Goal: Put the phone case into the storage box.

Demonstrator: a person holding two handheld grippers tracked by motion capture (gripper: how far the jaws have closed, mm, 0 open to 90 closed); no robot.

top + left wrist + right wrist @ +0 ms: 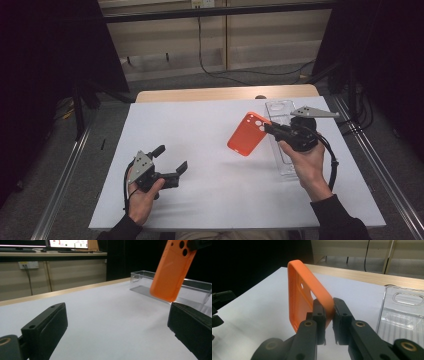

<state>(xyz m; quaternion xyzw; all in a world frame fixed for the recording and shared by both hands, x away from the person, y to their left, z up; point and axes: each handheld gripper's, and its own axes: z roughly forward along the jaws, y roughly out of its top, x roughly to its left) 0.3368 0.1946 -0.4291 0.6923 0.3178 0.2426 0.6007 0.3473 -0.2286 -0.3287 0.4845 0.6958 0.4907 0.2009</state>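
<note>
An orange phone case (247, 133) hangs tilted above the white table, held by its camera-hole end. My right gripper (270, 127) is shut on that end; in the right gripper view both pads pinch the case's rim (325, 298). My left gripper (172, 160) rests low near the table's front left, jaws wide open with nothing between them. In the left gripper view the orange case (172, 268) floats at the upper right, past the two black fingers (47, 326).
A clear plastic phone-case package (282, 135) lies flat at the table's right side, under and behind my right hand. The white sheet (200, 150) covers the table; a wooden strip (225, 93) runs along its far edge. Cables hang off the floor beyond.
</note>
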